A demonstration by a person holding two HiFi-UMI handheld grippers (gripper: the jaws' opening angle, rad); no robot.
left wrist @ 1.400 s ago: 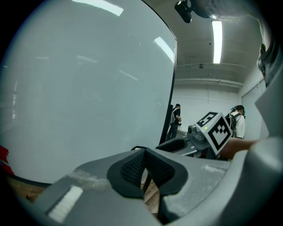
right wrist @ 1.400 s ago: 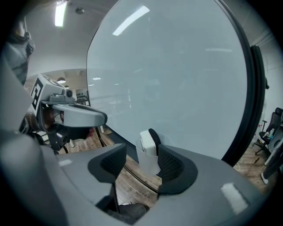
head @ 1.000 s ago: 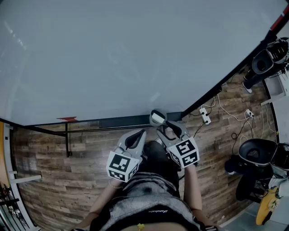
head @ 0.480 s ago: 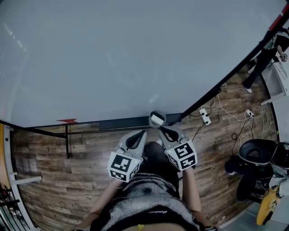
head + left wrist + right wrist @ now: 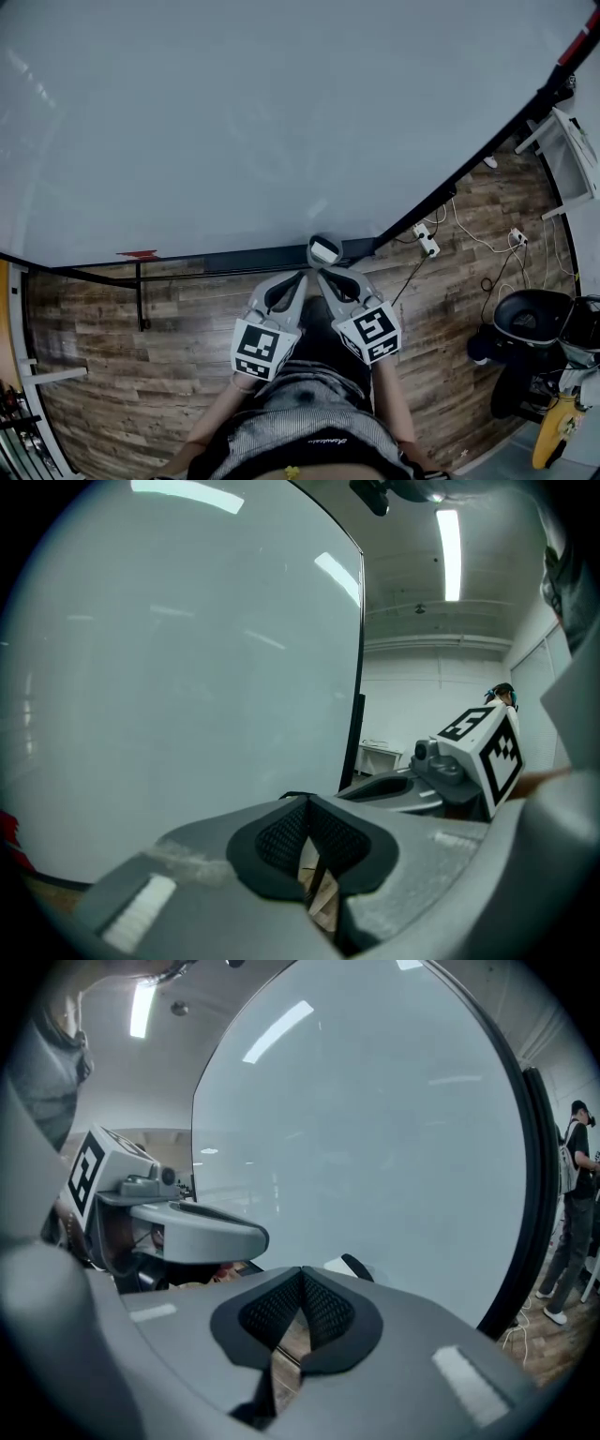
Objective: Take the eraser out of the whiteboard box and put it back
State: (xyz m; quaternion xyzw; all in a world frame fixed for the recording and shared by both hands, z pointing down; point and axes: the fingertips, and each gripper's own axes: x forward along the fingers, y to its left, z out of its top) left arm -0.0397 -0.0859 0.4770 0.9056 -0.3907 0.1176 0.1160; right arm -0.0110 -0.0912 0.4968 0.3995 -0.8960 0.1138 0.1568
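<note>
1. Head view: my left gripper [image 5: 299, 275] and right gripper [image 5: 322, 273] point side by side at the foot of the whiteboard [image 5: 281, 122]. Their tips are close together over the wooden floor [image 5: 122, 375], and each pair of jaws is closed. The eraser [image 5: 325, 249] sits in the whiteboard box [image 5: 244, 254], toward its right end, just beyond my right gripper's tips.
2. Left gripper view: my left jaws meet pad to pad with nothing between them. My right gripper [image 5: 361, 791] lies just to the right, with its marker cube [image 5: 489, 749] nearer to me.
3. Right gripper view: my right jaws are pressed together and empty. The eraser [image 5: 354, 1267], white with a dark edge, shows just past the tips and slightly right, against the whiteboard. My left gripper [image 5: 253, 1235] is at the left.
</note>
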